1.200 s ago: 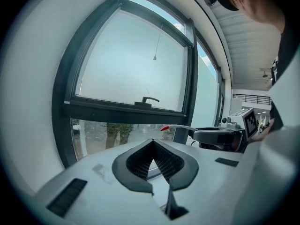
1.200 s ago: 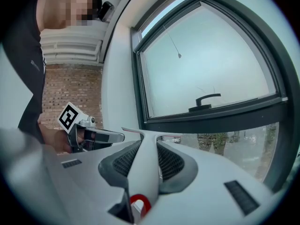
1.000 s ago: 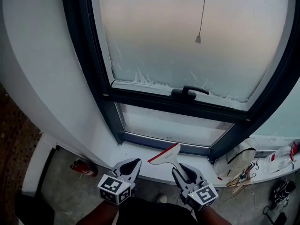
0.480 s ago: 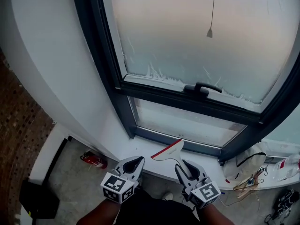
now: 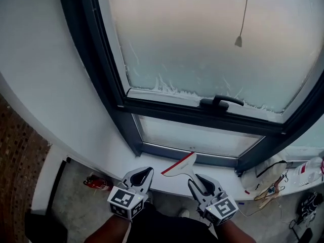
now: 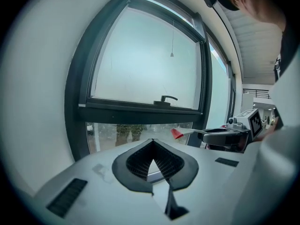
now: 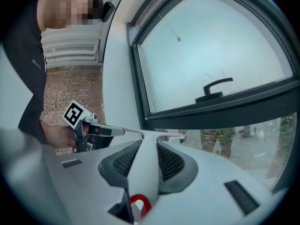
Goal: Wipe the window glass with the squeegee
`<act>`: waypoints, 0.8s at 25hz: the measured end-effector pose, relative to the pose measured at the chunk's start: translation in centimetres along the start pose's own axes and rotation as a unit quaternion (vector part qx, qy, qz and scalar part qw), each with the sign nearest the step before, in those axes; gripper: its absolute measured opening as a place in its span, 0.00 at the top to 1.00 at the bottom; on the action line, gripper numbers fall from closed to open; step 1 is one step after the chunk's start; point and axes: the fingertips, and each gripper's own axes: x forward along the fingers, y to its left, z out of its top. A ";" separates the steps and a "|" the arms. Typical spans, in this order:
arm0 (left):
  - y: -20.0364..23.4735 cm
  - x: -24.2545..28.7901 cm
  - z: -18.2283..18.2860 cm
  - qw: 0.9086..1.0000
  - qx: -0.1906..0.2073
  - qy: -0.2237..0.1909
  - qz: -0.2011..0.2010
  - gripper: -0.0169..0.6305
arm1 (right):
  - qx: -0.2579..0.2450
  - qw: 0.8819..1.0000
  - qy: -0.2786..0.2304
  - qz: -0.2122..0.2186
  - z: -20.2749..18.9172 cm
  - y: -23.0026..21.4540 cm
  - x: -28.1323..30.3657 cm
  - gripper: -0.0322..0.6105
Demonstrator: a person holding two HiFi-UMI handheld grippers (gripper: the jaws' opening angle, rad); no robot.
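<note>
Little has changed: right tool (image 5: 201, 184) stays clamped on the white squeegee (image 5: 180, 166), low over the sill (image 5: 148, 162); left tool (image 5: 141, 176) closed, empty; window glass (image 5: 202, 44) still unwiped

A white wall (image 5: 45, 75) surrounds the dark-framed window (image 5: 202, 44), grey floor (image 5: 76, 206) below.

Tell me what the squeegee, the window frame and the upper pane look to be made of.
Squeegee: smooth white plastic, judging by its moulded sheen, with a red blade edge that is probably rubber.
Window frame: dark grey metal, likely painted aluminium; it looks matte and sharp-edged.
Upper pane: glass, frosted or fogged, since nothing shows through it.
</note>
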 end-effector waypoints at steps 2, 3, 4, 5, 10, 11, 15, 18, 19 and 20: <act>1.5 0.9 0.8 1.000 0.006 -0.007 -0.011 0.97 | -0.015 1.000 0.005 -0.009 0.3 -0.1 1.7 0.81; 2.3 1.2 1.1 1.000 0.010 -0.008 -0.016 0.97 | -0.022 1.000 0.005 -0.013 0.6 0.0 2.6 0.81; 3.2 1.4 1.4 1.000 0.013 -0.010 -0.020 0.97 | -0.029 0.999 0.005 -0.017 1.0 0.1 3.5 0.81; 4.1 1.6 1.6 1.000 0.015 -0.011 -0.024 0.97 | -0.038 0.999 0.004 -0.021 1.5 0.2 4.4 0.81; 8.5 3.0 2.8 0.998 0.012 -0.020 -0.052 0.97 | -0.125 0.992 -0.006 -0.035 4.6 1.0 9.4 0.81; 9.3 3.3 3.1 0.998 0.011 -0.022 -0.059 0.97 | -0.154 0.987 -0.010 -0.036 5.4 1.3 10.3 0.81; 11.7 3.9 3.8 0.996 0.008 -0.021 -0.085 0.97 | -0.310 0.949 0.034 -0.052 7.7 2.4 13.9 0.81; 13.1 3.9 4.4 0.995 0.014 -0.010 -0.103 0.97 | -0.447 0.891 0.020 -0.074 10.7 3.2 17.1 0.81; 13.3 4.0 4.4 0.993 0.017 -0.010 -0.112 0.97 | -0.497 0.864 0.020 -0.084 11.8 3.2 18.2 0.81; 13.7 4.1 4.3 0.992 0.021 -0.009 -0.121 0.97 | -0.545 0.833 0.025 -0.094 12.7 2.9 19.3 0.81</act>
